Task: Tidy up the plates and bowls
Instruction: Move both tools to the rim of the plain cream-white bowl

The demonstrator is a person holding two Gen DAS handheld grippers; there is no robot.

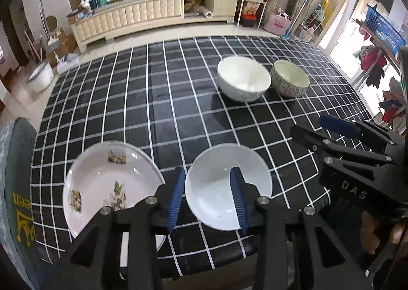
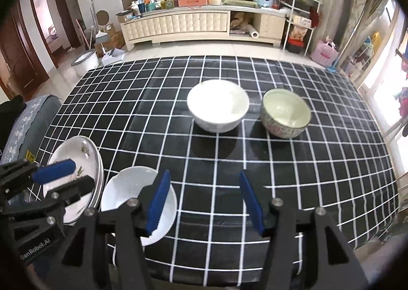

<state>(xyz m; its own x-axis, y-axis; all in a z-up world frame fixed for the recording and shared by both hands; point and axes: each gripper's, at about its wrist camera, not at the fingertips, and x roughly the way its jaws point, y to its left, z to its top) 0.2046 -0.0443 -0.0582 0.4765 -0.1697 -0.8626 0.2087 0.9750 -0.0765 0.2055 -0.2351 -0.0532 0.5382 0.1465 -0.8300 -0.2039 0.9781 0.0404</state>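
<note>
Near rim of patterned plate (image 1: 102,182) hidden behind left gripper (image 1: 207,199) (black arm across it). Plain white plate (image 2: 127,188) partly covered likewise. Sideboard clutter (image 2: 178,0) too small, perhaps boxes.

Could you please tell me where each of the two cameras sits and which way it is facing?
Left wrist: on the left gripper, angled down over the white plate and patterned plates; open blue fingers and the right gripper show.
Right wrist: on the right gripper, angled down at the checked tablecloth; the left gripper shows.
Shared: white bowl, patterned bowl, both plates, far cabinet.
</note>
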